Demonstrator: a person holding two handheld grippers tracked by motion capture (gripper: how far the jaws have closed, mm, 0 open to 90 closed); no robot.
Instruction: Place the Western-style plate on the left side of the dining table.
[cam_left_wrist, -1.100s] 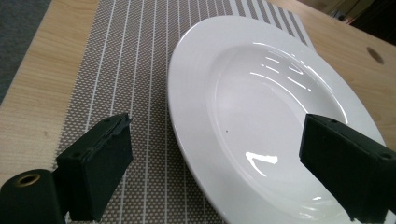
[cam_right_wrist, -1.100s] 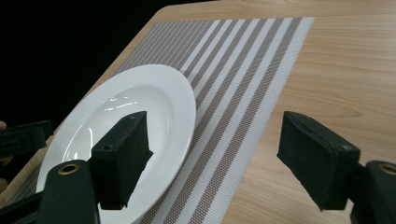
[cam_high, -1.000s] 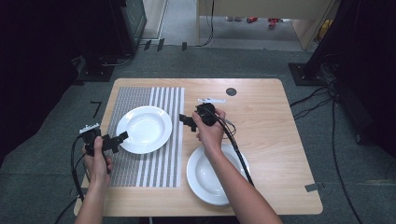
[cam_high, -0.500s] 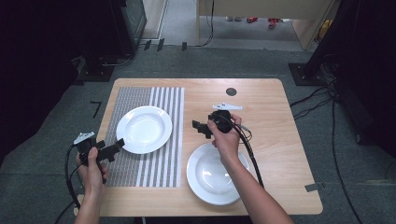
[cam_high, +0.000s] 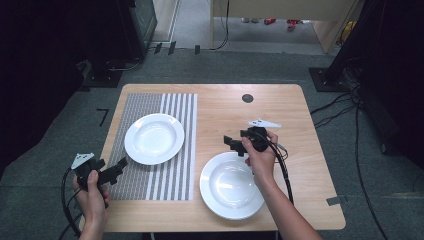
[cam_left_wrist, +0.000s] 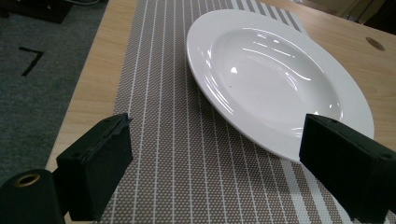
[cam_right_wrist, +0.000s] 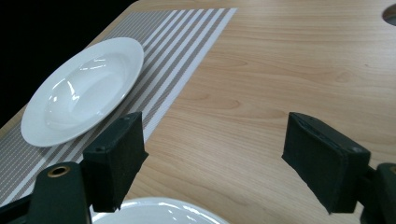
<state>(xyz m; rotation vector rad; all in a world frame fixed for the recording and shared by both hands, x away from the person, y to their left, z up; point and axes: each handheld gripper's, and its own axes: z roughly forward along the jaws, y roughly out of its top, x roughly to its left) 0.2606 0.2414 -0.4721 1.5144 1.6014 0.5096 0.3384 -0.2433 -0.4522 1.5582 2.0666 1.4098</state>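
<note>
Two round white ceramic soup plates sit on a light wooden bench (cam_high: 300, 200). One plate (cam_high: 154, 138) rests on a grey-and-white striped woven placemat (cam_high: 150, 180) covering the bench's left side; the second plate (cam_high: 231, 185) lies on bare wood near the front edge. The left claw (cam_high: 119, 164) hovers open by the placemat's front left corner, empty. The right claw (cam_high: 228, 143) hangs open, empty, just behind the second plate.

In the right gripper view, the near white round ceramic plate (cam_right_wrist: 159, 212) is cut off by the bottom edge, only a rim sliver showing. The far white deep plate (cam_left_wrist: 275, 74) is partly covered at lower right by a black jaw in the left gripper view.
</note>
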